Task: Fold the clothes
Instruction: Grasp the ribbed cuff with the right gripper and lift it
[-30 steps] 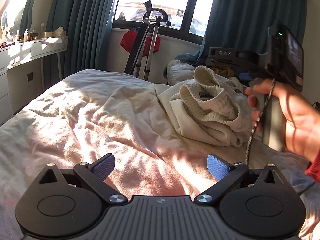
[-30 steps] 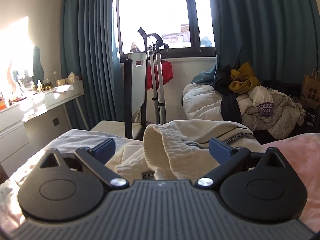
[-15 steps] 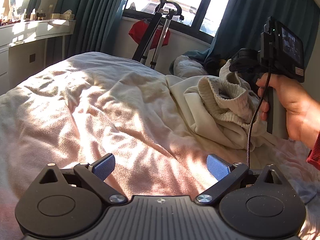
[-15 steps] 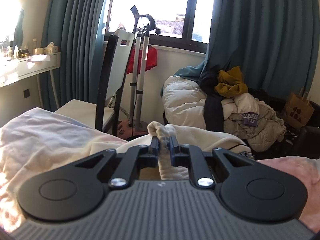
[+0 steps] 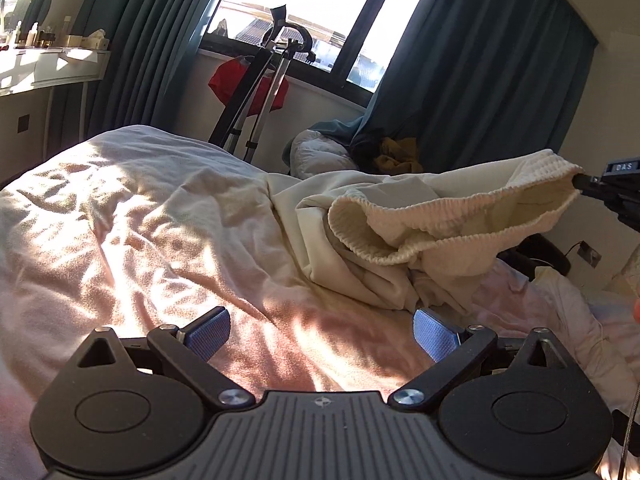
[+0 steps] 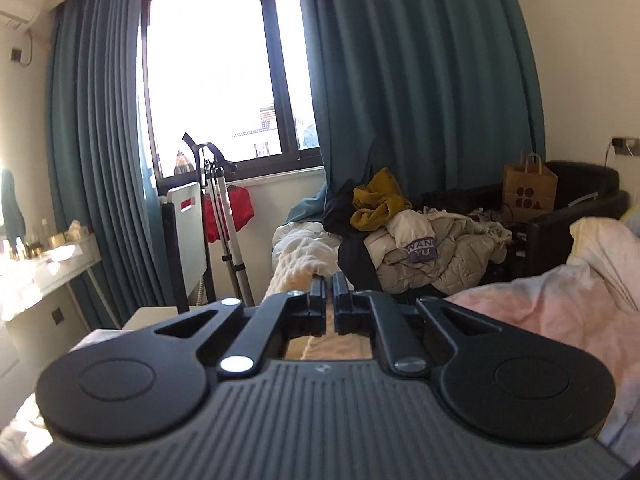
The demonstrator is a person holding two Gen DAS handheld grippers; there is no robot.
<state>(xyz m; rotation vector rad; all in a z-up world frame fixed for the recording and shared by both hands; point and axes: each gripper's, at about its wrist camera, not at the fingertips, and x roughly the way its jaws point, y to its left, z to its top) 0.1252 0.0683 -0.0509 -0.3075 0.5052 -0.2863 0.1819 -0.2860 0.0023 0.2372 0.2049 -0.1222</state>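
While the left claw (image 5: 322, 334) stays spread, the right claw (image 6: 329, 307) has lifted the pinched cream garment (image 5: 452, 216) higher

Left gripper (image 5: 322, 334) low over pink bedspread (image 5: 120, 248), jaws wide apart, blue pads (image 5: 208, 334) bare, nothing between them. Cream garment (image 5: 400, 240) heaped toward the bed's right side; its ribbed waistband (image 5: 460, 216) is lifted and stretched rightward, pinched at the far end by right gripper (image 5: 580, 182) at the frame's right edge. Teal curtains (image 5: 460, 80), window behind.
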